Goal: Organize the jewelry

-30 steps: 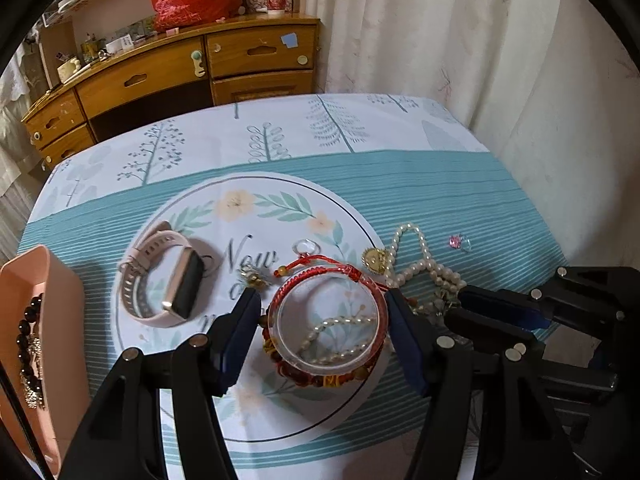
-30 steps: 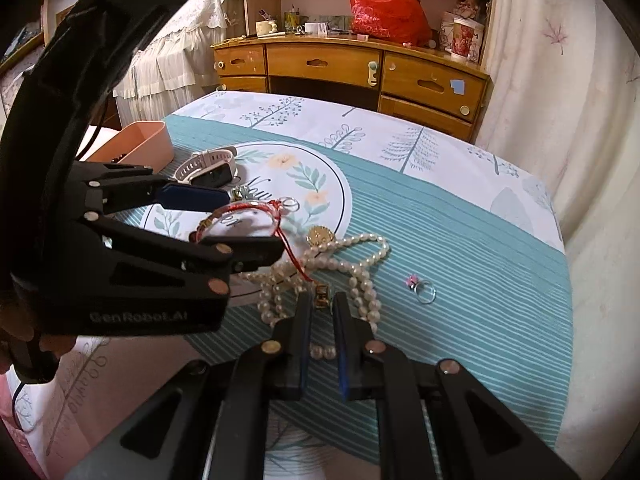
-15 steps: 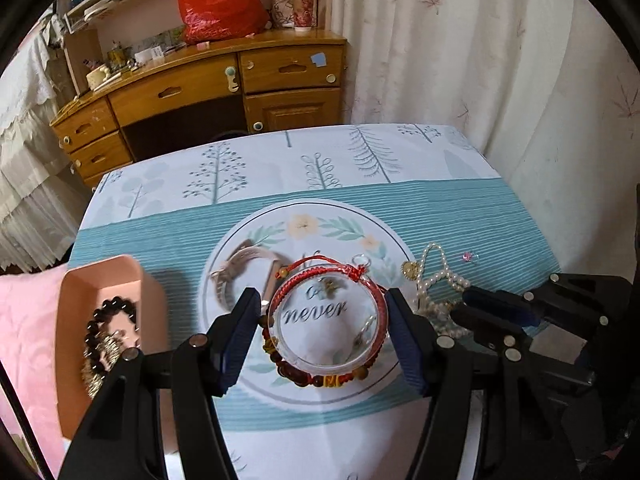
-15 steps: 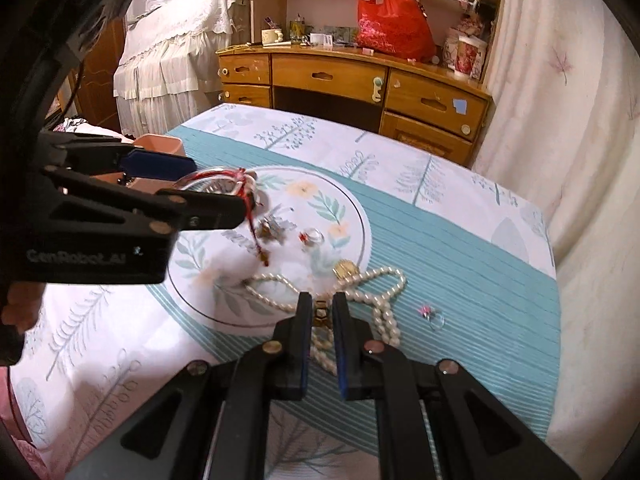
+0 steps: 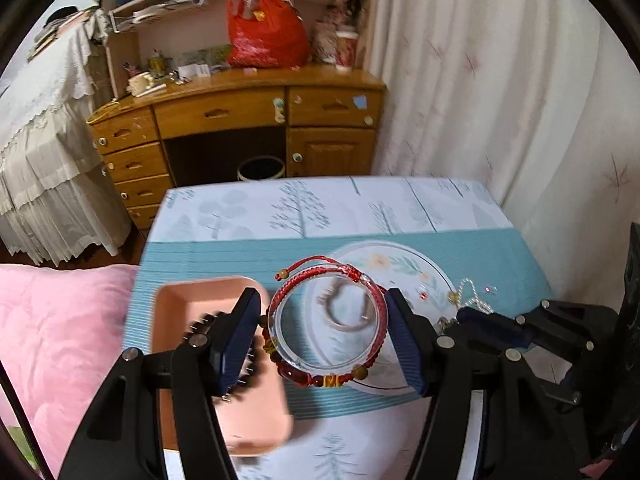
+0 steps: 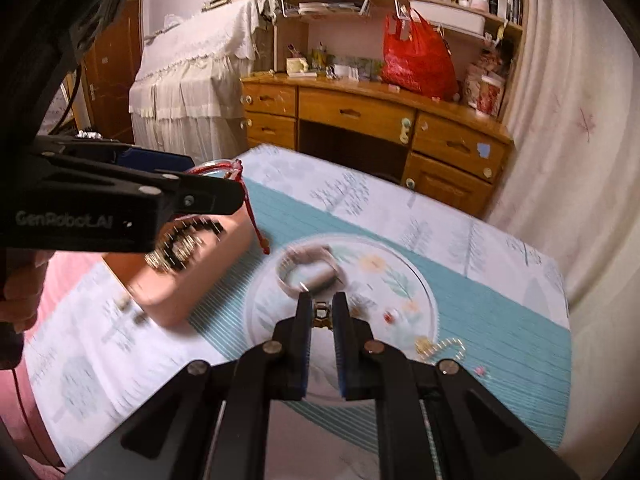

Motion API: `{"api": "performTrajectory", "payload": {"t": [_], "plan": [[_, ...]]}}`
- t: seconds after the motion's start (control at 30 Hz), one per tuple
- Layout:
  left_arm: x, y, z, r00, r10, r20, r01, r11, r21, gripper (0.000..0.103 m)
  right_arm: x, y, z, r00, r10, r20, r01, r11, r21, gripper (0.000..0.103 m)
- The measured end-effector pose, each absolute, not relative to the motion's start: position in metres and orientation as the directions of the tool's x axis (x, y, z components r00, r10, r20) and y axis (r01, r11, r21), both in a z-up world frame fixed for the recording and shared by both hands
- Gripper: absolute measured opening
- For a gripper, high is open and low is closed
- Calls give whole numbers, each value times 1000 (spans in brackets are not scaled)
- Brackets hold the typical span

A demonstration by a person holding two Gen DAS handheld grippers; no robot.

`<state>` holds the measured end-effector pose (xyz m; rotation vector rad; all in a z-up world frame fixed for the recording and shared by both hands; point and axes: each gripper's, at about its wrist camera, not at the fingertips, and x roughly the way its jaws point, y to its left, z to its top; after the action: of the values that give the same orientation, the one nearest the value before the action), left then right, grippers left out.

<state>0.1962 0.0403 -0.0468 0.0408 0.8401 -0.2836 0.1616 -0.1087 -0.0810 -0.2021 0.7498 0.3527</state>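
My left gripper [image 5: 326, 332] is shut on a stack of bracelets [image 5: 332, 376]: a clear bangle, a red cord bracelet and a beaded one. It holds them in the air beside the pink tray [image 5: 188, 304], which holds a dark bead bracelet [image 5: 200, 326]. My right gripper [image 6: 321, 312] is shut on a small gold-coloured piece [image 6: 321, 314] and is raised above the table. A watch [image 6: 308, 270], a pearl necklace [image 6: 446, 348] and small rings [image 6: 390, 315] lie on the round mat [image 6: 416, 280]. The left gripper shows in the right wrist view [image 6: 208, 192].
The table has a teal and white cloth [image 5: 248, 252]. A pink blanket [image 5: 52, 340] lies to the left of it. A wooden desk [image 5: 240, 120] with a red bag [image 5: 266, 32] stands behind, and a curtain [image 5: 500, 100] hangs at the right.
Both grippers have risen from the table. The left one has carried the bracelets leftward to the pink tray. The right one has lifted the small gold piece off the pearl necklace.
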Motion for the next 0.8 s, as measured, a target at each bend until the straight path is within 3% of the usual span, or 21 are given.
{"api": "performTrajectory", "payload": {"t": [0.3,0.73,0.77,0.8], "plan": [[209,99,-35,646,-236,-726,288,956,-55,62,156,-45,-59,704,259,-661,-365,931,-23,10],[227,146,-67,545,-335,-769,327,929,-173,62,148,25,-64,681,268,-682,-317,947,56,10],[229,147,-73,529,-320,-786,323,932,-163,63,147,28,-66,677,264,-687,-311,949,58,10],[229,148,-77,515,-304,-801,320,936,-149,73,147,33,-70,666,267,-697,-310,948,67,10]]}}
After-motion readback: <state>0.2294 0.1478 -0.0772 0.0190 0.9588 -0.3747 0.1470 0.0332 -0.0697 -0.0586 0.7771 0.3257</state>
